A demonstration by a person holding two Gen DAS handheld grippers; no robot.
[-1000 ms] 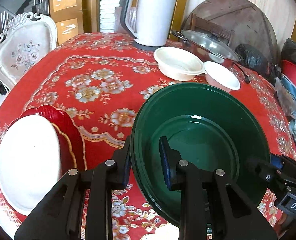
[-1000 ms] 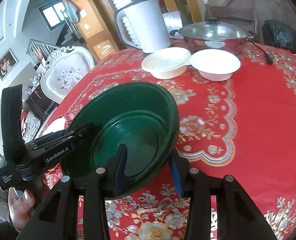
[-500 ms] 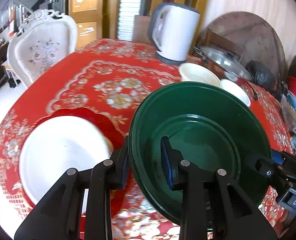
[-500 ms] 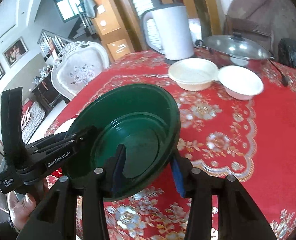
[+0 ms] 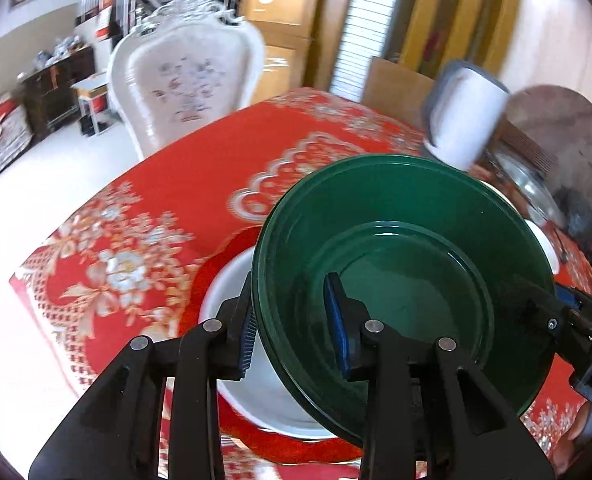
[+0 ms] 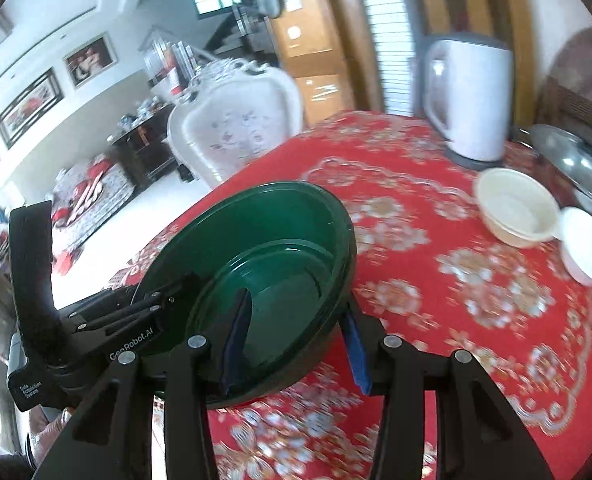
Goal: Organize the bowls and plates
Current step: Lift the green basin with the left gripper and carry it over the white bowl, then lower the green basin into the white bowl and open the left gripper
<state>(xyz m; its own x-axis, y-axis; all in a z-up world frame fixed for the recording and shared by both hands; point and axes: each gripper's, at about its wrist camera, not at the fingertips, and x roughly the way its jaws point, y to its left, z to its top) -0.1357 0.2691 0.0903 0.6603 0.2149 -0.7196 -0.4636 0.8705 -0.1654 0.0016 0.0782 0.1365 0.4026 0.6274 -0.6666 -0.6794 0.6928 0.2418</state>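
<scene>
A dark green bowl [image 5: 407, 260] is held in the air between both grippers; it also shows in the right wrist view [image 6: 264, 256]. My left gripper [image 5: 292, 330] is shut on its near-left rim, one finger inside and one outside. My right gripper [image 6: 296, 344] is shut on the opposite rim the same way. Below the bowl lie a white plate [image 5: 232, 296] on a red scalloped plate [image 5: 216, 264], partly hidden by the bowl. A cream bowl [image 6: 515, 212] and a white bowl [image 6: 589, 252] sit at the table's far right.
The table has a red floral cloth [image 6: 435, 280]. A white kettle [image 6: 471, 100] and a lidded steel pot [image 6: 575, 160] stand at the back. A white carved chair [image 5: 184, 80] stands beyond the table's far edge, which is close to the plates.
Both grippers have carried the green bowl leftward over the stacked white and red plates. The kettle and small bowls have slid to the right in both views.
</scene>
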